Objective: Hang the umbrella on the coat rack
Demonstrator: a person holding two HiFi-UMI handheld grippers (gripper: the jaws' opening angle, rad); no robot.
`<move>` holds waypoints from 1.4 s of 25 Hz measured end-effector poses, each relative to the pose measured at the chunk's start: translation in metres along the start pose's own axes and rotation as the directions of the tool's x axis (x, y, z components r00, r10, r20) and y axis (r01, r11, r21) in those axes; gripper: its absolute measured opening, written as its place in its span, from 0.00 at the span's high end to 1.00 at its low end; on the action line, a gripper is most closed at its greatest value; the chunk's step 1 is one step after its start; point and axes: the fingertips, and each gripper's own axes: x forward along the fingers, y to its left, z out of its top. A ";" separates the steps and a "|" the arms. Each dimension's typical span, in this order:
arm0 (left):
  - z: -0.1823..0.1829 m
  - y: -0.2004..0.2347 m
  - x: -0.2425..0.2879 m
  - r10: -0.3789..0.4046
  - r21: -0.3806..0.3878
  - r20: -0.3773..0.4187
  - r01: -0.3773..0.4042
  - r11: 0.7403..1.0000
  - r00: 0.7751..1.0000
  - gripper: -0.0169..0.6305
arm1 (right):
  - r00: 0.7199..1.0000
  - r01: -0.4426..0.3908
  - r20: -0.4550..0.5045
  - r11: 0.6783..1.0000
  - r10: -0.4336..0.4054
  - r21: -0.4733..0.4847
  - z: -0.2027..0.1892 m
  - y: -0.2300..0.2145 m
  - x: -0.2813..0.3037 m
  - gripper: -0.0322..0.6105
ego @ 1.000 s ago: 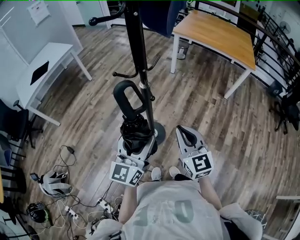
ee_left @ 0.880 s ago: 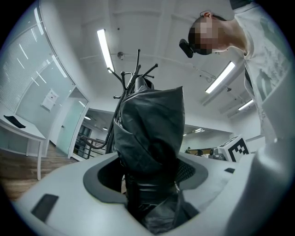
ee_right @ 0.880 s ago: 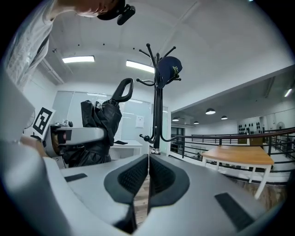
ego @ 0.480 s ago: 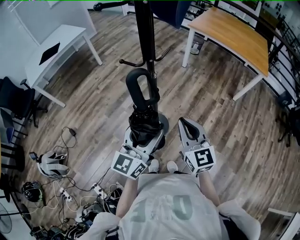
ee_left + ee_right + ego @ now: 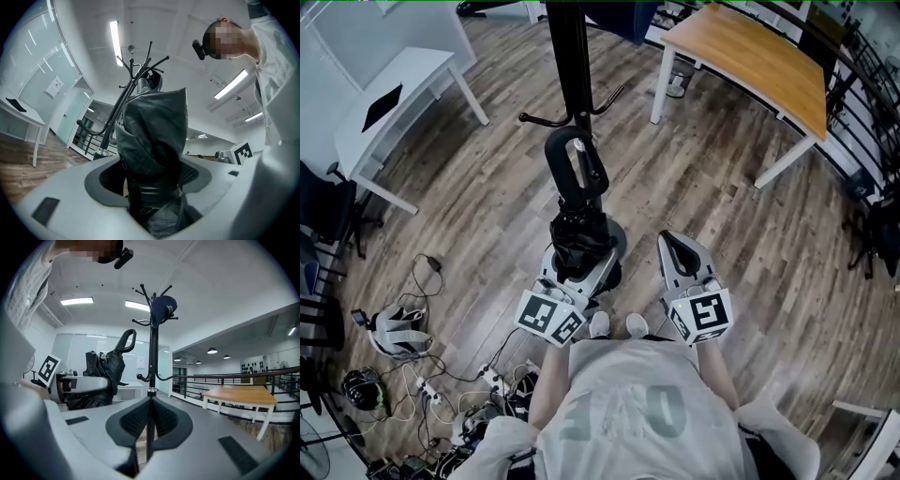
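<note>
Nearest, below the person's pale shirt [image 5: 628, 412], two grippers are held out side by side over the wooden floor [image 5: 722, 216]; the left gripper [image 5: 578, 265] is clamped on the bundled cloth of a folded black umbrella [image 5: 577, 230], which fills the gap between its jaws in the left gripper view [image 5: 154, 140]; the right gripper [image 5: 676, 248] holds nothing, its jaws brought together with only a thin slit between the pads [image 5: 136, 418].

The umbrella stands roughly upright, its long axis running from the left gripper up and away from the person, tilted a little toward the coat rack [image 5: 570, 56]; its loop handle [image 5: 575, 169] is the top end, pointing at the rack; from the right gripper view the handle [image 5: 128, 340] sits just beside the pole, above the low hook [image 5: 142, 377] and apart from it; I cannot tell whether it touches any peg.

The rack's round foot [image 5: 615, 251] lies just behind the umbrella; a dark cap [image 5: 164, 305] hangs near the top of the rack.

To the left lies a tangle of cables [image 5: 441, 384]; farther off stand a white desk [image 5: 403, 84] at the left and a wood-topped table [image 5: 750, 66] at the right.
</note>
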 end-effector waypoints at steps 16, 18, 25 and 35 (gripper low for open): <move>-0.055 0.026 0.005 0.008 -0.061 -0.131 -0.016 0.998 0.991 0.49 | 0.994 0.070 -0.082 0.998 -0.070 -0.002 -0.022 -0.007 -0.016 0.90; -0.063 0.029 0.005 0.008 -0.077 -0.146 -0.020 0.997 0.989 0.49 | 0.993 0.078 -0.091 0.997 -0.078 -0.001 -0.025 -0.007 -0.019 0.90; -0.086 0.037 0.001 -0.004 -0.077 -0.216 -0.013 0.997 0.976 0.49 | 0.986 0.124 -0.109 0.992 -0.123 0.000 -0.029 -0.003 -0.029 0.90; -0.109 0.049 0.001 -0.010 -0.132 -0.247 -0.023 0.991 0.969 0.49 | 0.976 0.166 -0.141 0.986 -0.165 -0.002 -0.042 -0.004 -0.042 0.90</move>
